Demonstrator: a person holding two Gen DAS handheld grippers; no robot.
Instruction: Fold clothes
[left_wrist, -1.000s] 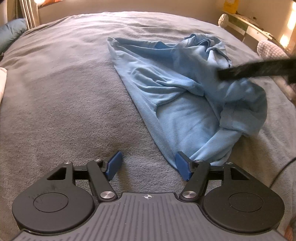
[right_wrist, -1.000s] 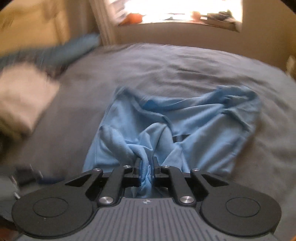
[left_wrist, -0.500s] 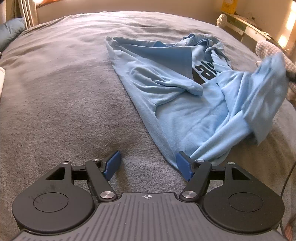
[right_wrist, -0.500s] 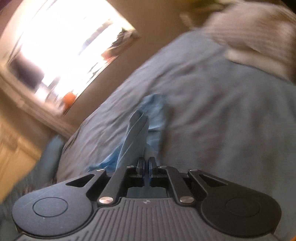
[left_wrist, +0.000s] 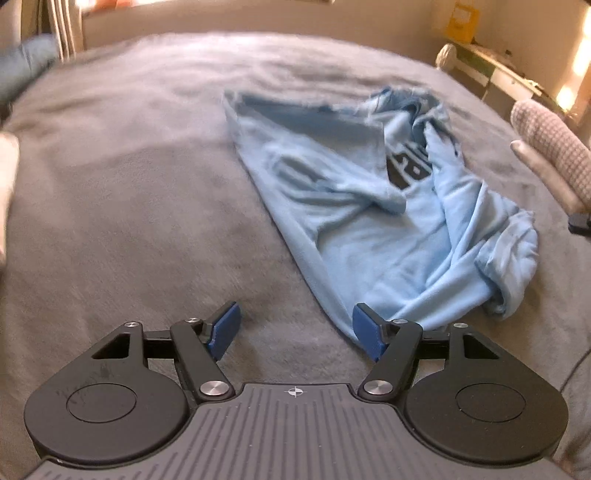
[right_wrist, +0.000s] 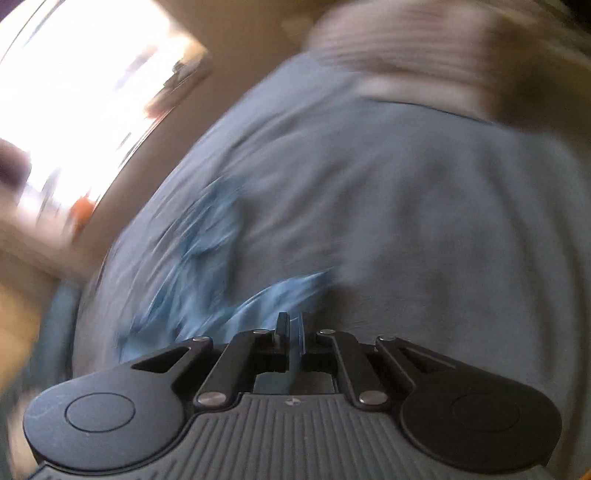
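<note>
one shirt (left_wrist: 369, 221) corner touching left gripper (left_wrist: 295, 328).

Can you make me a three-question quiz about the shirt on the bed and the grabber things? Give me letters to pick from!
1. Where does the shirt lie?
A. on the grey bed
B. on a chair
C. on the floor

2. What colour is the shirt?
A. red
B. light blue
C. green

3. How is the left gripper?
A. shut on the shirt
B. shut on nothing
C. open

Answers:
1 A, the shirt is spread on the grey cover.
2 B, the cloth is light blue with a dark print.
3 C, its blue pads stand wide apart with nothing between them.
</note>
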